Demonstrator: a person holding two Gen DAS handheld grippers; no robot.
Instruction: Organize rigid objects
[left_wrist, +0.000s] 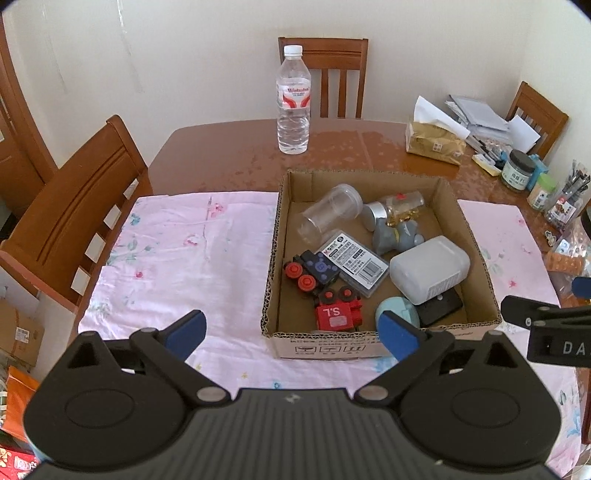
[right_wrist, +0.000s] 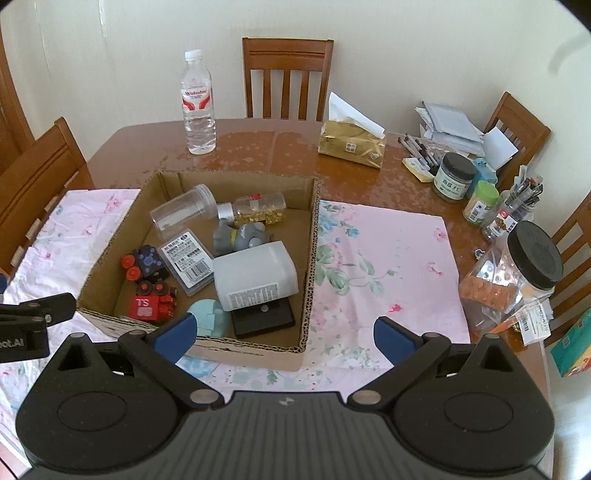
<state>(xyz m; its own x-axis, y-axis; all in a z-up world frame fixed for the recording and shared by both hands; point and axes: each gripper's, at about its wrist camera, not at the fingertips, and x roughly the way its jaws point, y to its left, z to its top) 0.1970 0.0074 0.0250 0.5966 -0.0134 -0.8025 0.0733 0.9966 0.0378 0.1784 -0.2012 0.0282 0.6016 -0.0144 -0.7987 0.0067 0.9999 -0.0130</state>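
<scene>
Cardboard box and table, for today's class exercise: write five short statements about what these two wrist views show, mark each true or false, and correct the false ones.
1. The cardboard box holds a red toy printed with letters. True.
2. The water bottle lies on its side inside the box. False: it stands upright on the bare wooden table, beyond the box.
3. The left gripper is open and holds nothing. True.
4. The clear plastic jar in the box stands upright. False: it lies on its side.
5. The right gripper clamps the white container. False: it is open and empty; the container lies in the box.
</scene>
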